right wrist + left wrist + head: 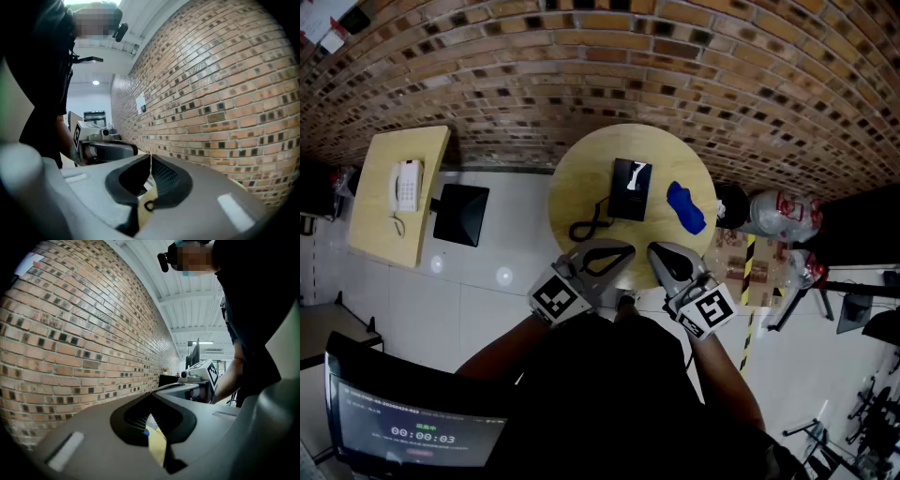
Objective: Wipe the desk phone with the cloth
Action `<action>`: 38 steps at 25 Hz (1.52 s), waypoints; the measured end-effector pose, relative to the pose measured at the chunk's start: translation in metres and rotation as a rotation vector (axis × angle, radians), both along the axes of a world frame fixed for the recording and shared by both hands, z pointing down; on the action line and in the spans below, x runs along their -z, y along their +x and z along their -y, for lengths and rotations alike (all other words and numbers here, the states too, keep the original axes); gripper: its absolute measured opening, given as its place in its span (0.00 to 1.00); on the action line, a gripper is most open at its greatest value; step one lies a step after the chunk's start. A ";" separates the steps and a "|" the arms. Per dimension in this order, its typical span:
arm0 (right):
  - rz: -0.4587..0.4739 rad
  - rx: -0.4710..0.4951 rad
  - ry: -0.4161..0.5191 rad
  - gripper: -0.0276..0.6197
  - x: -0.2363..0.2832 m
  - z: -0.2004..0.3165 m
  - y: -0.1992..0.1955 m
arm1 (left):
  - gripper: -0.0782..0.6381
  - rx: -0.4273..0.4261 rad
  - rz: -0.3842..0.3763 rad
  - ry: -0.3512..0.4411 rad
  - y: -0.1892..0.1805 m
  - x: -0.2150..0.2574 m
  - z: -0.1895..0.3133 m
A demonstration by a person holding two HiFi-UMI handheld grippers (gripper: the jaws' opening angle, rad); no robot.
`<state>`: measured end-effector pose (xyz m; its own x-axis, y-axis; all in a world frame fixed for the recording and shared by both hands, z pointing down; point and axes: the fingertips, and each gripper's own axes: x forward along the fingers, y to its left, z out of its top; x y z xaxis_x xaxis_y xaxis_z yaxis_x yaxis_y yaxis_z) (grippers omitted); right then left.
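A black desk phone (630,189) lies on the round wooden table (581,169), its coiled cord (586,228) trailing toward me. To the phone's right a crumpled blue cloth (685,207) rests on the tabletop. My left gripper (624,251) and right gripper (656,251) hover side by side over the table's near edge, short of the phone and cloth. Both are shut and hold nothing. In the left gripper view the jaws (151,397) meet at their tips, with a sliver of blue cloth (146,432) below. The right gripper (150,157) also shows tips together, above a loop of cord (149,205).
A brick wall (675,66) runs behind the table. At the left stand a rectangular wooden desk (380,216) with a white phone (405,185) and a black panel (459,214). Clear plastic bottles (773,214) sit on the floor at right, and a screen (417,436) at bottom left.
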<state>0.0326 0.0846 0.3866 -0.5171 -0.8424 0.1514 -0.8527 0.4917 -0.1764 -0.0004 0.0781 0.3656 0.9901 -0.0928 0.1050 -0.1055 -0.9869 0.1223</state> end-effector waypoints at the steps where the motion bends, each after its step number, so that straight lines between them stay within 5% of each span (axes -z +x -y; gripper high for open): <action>1: 0.001 -0.003 -0.010 0.05 -0.004 0.001 0.004 | 0.12 0.000 -0.001 -0.001 0.003 -0.001 0.000; 17: -0.049 -0.097 -0.144 0.09 -0.069 0.020 0.081 | 0.12 -0.027 0.033 -0.013 0.044 -0.019 0.004; 31: -0.182 -0.154 -0.462 0.32 -0.216 0.046 0.162 | 0.12 -0.003 0.069 -0.044 0.068 -0.040 0.029; 38: -0.270 -0.154 -0.553 0.32 -0.278 0.063 0.196 | 0.12 -0.001 0.080 -0.056 0.078 -0.052 0.038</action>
